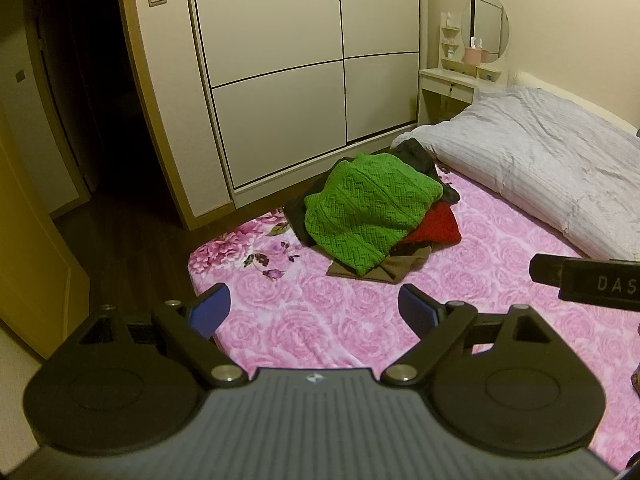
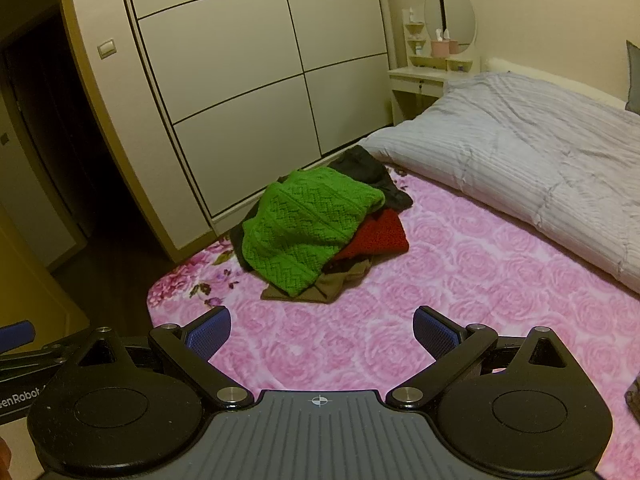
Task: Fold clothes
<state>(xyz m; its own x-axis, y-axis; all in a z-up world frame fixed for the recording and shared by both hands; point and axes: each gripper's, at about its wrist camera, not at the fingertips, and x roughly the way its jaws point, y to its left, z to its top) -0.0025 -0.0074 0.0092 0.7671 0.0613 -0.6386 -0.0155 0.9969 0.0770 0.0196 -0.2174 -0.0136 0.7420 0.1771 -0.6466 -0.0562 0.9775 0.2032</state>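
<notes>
"Where were the clothes?" asked one.

"Heaped on the pink bedspread (image 1: pixel 340 320), green sweater (image 1: pixel 368 208) uppermost," said the other. "The left gripper (image 1: pixel 314 312) and right gripper (image 2: pixel 322 334) hovered wide, empty. Better to pinch the sweater's near hem (not the whole pile) and lift it clear."

Bare pink sheet (image 2: pixel 360 320) ahead; clothes pile (image 2: pixel 316 228) beyond, duvet (image 2: pixel 540 168) right.

Bed (image 1: pixel 360 332), pink rose-print cover.
On it: heap of clothes (image 1: pixel 372 216) near the far edge, green knit sweater (image 2: pixel 304 224) uppermost; grey striped duvet (image 1: pixel 540 160) at the head.
</notes>
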